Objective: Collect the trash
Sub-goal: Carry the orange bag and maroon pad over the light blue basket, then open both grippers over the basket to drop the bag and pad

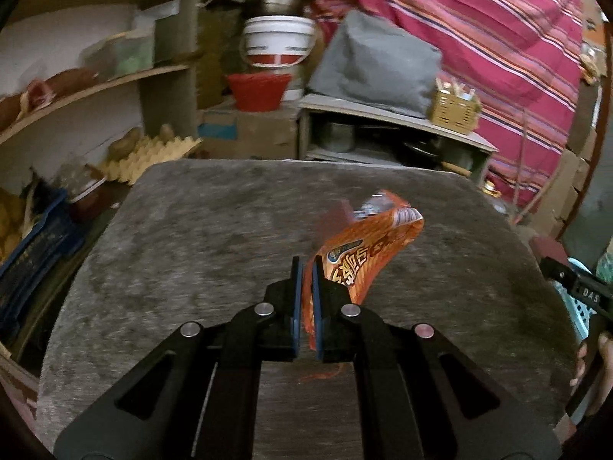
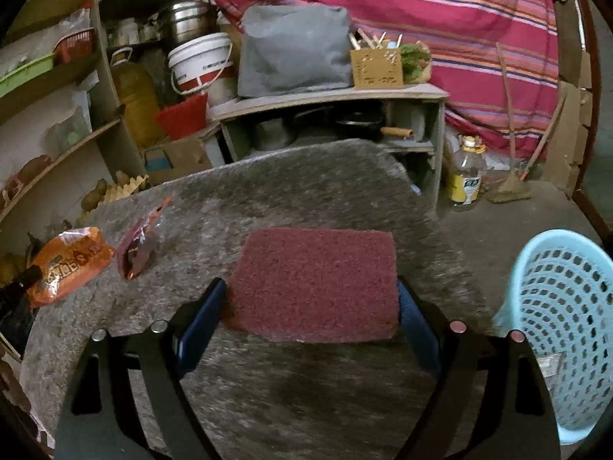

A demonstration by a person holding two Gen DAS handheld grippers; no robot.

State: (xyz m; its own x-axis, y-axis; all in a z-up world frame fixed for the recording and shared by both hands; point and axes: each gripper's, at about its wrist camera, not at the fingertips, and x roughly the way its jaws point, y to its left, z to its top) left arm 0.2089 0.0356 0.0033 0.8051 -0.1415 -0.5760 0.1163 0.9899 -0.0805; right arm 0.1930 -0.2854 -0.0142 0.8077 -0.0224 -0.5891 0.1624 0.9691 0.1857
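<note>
My left gripper (image 1: pixel 306 268) is shut on an orange snack wrapper (image 1: pixel 367 245) and holds it above the grey table (image 1: pixel 191 249). The same wrapper shows at the far left in the right wrist view (image 2: pixel 69 264). A dark red foil wrapper (image 2: pixel 140 247) lies on the table beside it. My right gripper (image 2: pixel 312 287) is open, its fingers either side of a maroon scouring pad (image 2: pixel 318 280) lying flat on the table. A light blue perforated basket (image 2: pixel 567 329) stands on the floor to the right of the table.
A low shelf unit (image 2: pixel 329 96) with a grey bag (image 2: pixel 295 50) and pots stands behind the table. Shelves with food and an egg tray (image 1: pixel 149 157) are to the left. A plastic bottle (image 2: pixel 465 176) and a broom (image 2: pixel 511 188) are on the floor at right.
</note>
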